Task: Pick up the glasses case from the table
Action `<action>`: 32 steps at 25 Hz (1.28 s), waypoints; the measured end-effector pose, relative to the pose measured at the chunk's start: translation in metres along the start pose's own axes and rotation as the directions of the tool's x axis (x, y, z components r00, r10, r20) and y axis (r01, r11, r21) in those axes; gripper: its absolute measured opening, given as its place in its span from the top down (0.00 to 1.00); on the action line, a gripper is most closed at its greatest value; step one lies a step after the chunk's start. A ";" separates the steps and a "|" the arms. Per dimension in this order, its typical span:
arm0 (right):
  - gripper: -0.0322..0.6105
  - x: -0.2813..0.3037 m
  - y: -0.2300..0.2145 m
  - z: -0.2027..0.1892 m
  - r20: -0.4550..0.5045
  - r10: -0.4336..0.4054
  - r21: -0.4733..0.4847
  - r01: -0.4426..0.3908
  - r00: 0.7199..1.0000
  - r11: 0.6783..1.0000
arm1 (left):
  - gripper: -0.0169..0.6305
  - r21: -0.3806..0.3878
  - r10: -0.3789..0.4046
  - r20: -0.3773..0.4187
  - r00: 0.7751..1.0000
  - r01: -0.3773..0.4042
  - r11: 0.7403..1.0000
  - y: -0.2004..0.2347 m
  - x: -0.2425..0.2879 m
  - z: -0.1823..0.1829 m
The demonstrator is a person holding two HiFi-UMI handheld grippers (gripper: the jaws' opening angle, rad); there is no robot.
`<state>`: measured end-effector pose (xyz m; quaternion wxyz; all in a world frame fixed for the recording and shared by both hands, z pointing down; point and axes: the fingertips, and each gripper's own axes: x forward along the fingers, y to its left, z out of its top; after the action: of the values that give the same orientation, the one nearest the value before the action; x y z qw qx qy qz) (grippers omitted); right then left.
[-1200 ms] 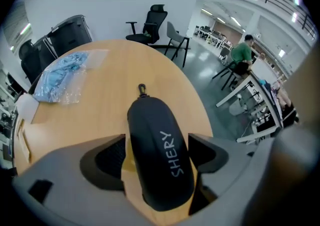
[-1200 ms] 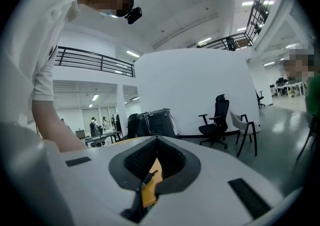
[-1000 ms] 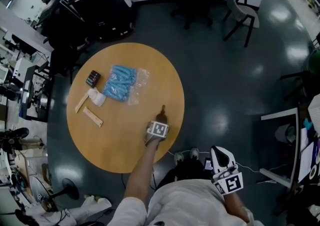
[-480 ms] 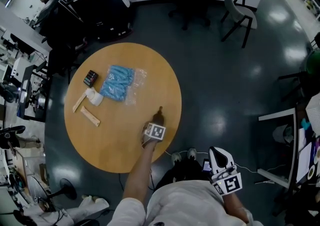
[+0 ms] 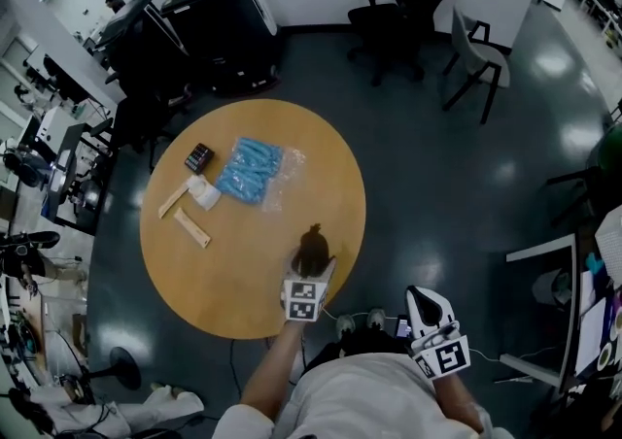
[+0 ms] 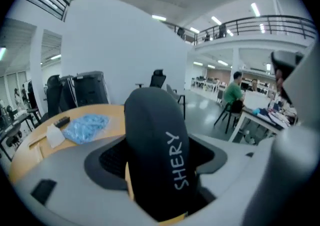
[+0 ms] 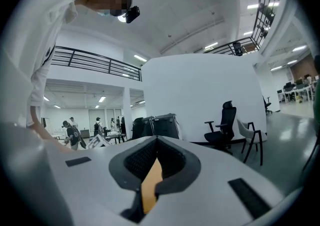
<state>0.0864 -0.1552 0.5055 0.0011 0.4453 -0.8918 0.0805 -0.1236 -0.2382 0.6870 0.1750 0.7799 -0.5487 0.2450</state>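
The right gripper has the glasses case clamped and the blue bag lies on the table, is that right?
Not quite. It is the left gripper that has the glasses case clamped, as the left gripper view shows; the right gripper is shut on nothing. The blue bag does lie on the table.

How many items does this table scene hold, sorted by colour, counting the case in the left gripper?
Black: 2, the glasses case held in the left gripper and a small black box.
Blue: 1, a clear bag of blue pieces.
White: 1, a white paper item.
Tan: 2, flat sticks.
Total: 6.
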 end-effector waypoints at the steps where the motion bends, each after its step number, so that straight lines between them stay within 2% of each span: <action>1: 0.93 0.002 0.003 0.004 0.008 0.006 -0.008 -0.006 1.000 1.000 | 0.42 0.007 -0.001 0.082 0.997 0.000 1.000 -0.008 -0.018 0.020; 3: 0.93 0.008 0.009 0.013 0.017 0.015 -0.025 -0.015 1.000 1.000 | 0.41 0.014 -0.013 0.227 0.974 0.010 1.000 -0.026 -0.055 0.059; 6: 0.93 0.016 0.015 0.021 0.026 0.017 -0.022 -0.016 1.000 1.000 | 0.41 0.007 -0.005 0.395 0.919 0.002 1.000 -0.049 -0.111 0.109; 8: 0.93 0.020 0.013 0.023 0.032 0.003 0.005 -0.003 0.999 1.000 | 0.42 0.007 0.021 0.480 0.877 -0.028 1.000 -0.064 -0.143 0.133; 10: 0.93 0.024 0.010 0.024 0.034 -0.016 0.024 0.015 0.999 1.000 | 0.41 0.022 0.028 0.515 0.856 -0.046 0.999 -0.075 -0.160 0.142; 15: 0.93 0.029 0.019 0.023 0.033 -0.028 0.027 0.027 0.999 0.999 | 0.41 0.035 0.008 0.504 0.864 -0.029 0.999 -0.079 -0.172 0.133; 20: 0.93 0.029 0.029 0.021 0.012 -0.033 -0.007 0.033 0.999 0.999 | 0.41 0.005 0.022 0.509 0.860 -0.028 1.000 -0.073 -0.181 0.128; 24: 0.93 0.027 0.032 0.022 0.008 -0.035 -0.020 0.035 0.999 0.999 | 0.41 0.025 0.007 0.511 0.860 -0.023 0.999 -0.076 -0.187 0.127; 32: 0.93 0.019 0.032 0.022 0.005 -0.045 -0.027 0.045 0.999 0.999 | 0.41 0.009 -0.001 0.516 0.857 -0.004 1.000 -0.081 -0.191 0.125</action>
<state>0.0505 -0.1546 0.4808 0.0073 0.4654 -0.8825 0.0673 -0.0767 -0.1316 0.4743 0.0178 0.8174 -0.5750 0.0300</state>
